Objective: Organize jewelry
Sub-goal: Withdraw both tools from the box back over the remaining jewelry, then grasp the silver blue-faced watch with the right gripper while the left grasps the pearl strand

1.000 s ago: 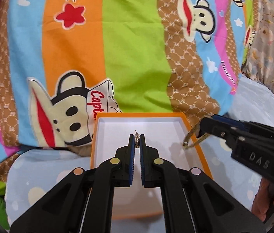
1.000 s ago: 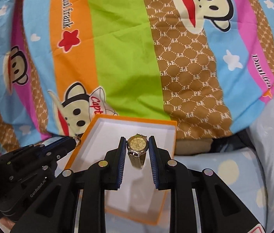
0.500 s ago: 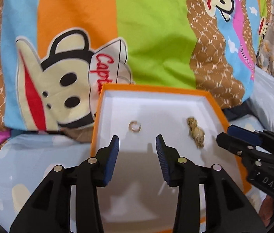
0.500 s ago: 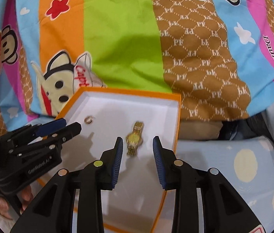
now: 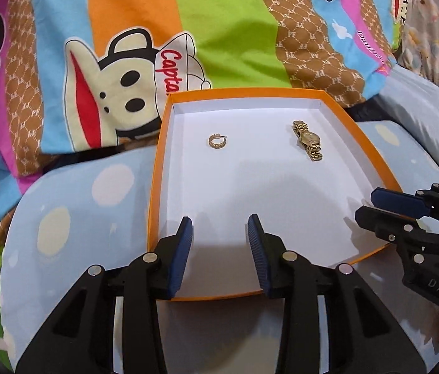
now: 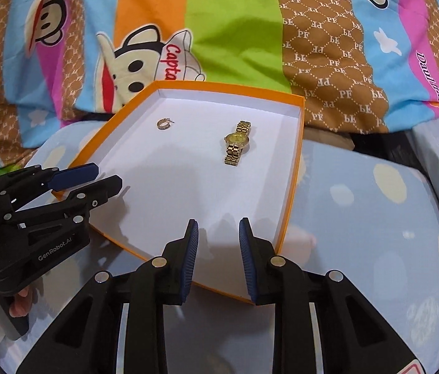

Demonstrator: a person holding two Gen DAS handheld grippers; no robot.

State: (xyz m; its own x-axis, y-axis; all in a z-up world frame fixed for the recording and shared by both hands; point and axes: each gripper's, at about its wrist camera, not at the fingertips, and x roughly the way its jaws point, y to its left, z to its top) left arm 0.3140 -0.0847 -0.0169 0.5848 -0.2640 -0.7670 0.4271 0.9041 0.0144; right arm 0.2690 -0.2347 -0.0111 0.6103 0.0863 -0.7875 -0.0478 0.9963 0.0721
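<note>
An orange box with a white inside (image 5: 154, 187) (image 6: 294, 168) lies on the bedding. A small gold hoop earring (image 5: 217, 141) (image 6: 164, 123) rests on the box floor at the far left. A gold watch (image 5: 308, 139) (image 6: 236, 142) lies flat at the far right. My left gripper (image 5: 219, 218) (image 6: 108, 174) hovers over the box's near edge, open, nothing between its pads. My right gripper (image 6: 218, 220) (image 5: 367, 202) hangs over the near right part of the box. Its jaws are closing on nothing.
A striped quilt with cartoon monkeys (image 5: 219, 31) lies bunched behind the box. Light blue bedding with pale spots (image 5: 63, 202) (image 6: 375, 218) spreads under and around the box. A hand (image 6: 16, 305) grips the left tool's handle.
The left gripper let go of the earring and the right let go of the watch; both pieces now lie in the box. Both grippers drew back toward the box's near edge.
</note>
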